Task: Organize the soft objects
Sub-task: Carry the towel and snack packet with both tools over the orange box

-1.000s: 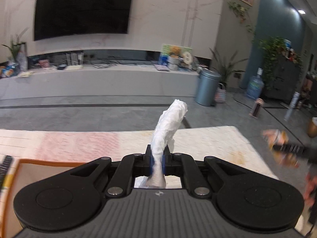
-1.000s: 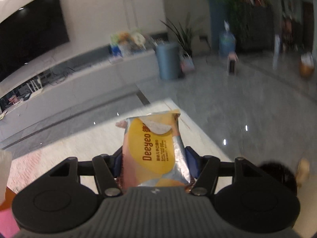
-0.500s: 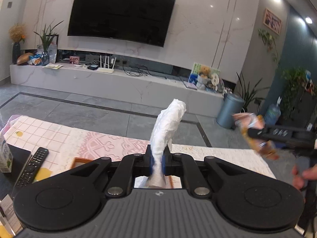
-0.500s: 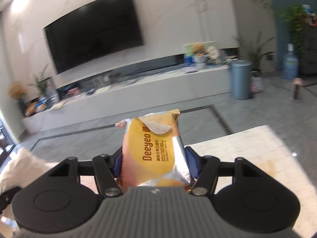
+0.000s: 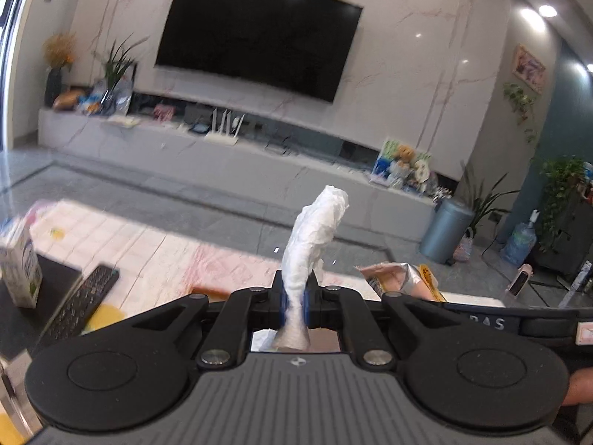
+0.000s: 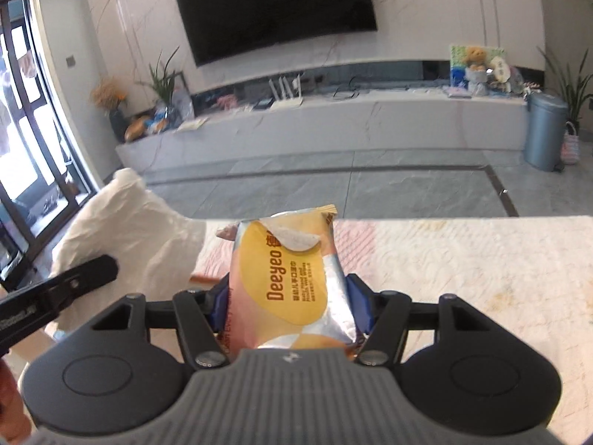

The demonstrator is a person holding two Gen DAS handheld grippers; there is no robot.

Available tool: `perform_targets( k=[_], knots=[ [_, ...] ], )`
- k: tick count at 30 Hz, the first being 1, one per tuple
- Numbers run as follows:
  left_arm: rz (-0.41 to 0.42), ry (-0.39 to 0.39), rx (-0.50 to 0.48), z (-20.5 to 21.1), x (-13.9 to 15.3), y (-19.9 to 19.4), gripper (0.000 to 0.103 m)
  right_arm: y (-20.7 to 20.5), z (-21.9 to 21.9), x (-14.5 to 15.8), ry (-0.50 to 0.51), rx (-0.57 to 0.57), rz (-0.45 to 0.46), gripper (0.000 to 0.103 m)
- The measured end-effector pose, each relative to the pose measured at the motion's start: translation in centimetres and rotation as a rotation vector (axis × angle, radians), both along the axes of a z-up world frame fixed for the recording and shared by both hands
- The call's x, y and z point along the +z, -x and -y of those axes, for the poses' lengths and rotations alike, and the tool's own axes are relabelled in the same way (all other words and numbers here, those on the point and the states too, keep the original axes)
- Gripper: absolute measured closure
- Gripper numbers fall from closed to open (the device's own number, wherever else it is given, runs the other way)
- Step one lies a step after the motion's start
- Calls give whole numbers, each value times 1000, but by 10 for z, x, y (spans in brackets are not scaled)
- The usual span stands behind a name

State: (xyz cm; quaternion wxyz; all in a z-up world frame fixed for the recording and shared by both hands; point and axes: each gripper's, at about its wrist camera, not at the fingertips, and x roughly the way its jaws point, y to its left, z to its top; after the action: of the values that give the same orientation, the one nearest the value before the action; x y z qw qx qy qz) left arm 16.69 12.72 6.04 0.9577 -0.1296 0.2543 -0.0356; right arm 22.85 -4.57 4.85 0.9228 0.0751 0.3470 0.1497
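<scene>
2 tongs: L (image 5: 294, 302) pinches 1 tissue (image 5: 315, 230), R (image 6: 285, 306) 1 snack pkt (image 6: 285, 278).

A crumpled white tissue (image 5: 315, 233) stands nearly upright, twisted into a narrow column and pinched at its lower end. Beside it, a sealed snack packet (image 6: 292, 278) (yellow and pink, printed "Deeyeo") is held upright by its sides, its silver edge creased.

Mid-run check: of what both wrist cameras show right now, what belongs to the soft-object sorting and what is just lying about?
Job:
- white tissue wad, clamped in left gripper
- Deeyeo snack packet, clamped in right gripper

Lying about:
- remote control
- carton
- TV
- bin
</scene>
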Motion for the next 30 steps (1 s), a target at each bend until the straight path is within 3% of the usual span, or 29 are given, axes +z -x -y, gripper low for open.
perform_targets(
  k=[4,5,6,12,16,24,30],
  knots=[
    [-46,-2,7,-8,-21,-5,94,-4,-14,-14,22,21,-51,52],
    [-58,-12,8,-9,-26,-6,94,-6,-17,-16,20,30,-51,67],
    [-70,-20,10,-10,-30,-8,94,-6,-19,-16,17,41,-52,69],
    [-112,-58,43,-13,-38,-9,94,-9,-34,-12,87,67,-38,69],
    [-114,-82,53,-13,-36,-6,94,-12,-29,-14,56,73,-58,69],
    [-155,-72,27,-13,-40,-8,94,-1,-28,-7,89,84,-56,69],
    [-183,-116,9,-4,-46,-12,92,14,-24,-7,94,121,-51,68]
  ],
)
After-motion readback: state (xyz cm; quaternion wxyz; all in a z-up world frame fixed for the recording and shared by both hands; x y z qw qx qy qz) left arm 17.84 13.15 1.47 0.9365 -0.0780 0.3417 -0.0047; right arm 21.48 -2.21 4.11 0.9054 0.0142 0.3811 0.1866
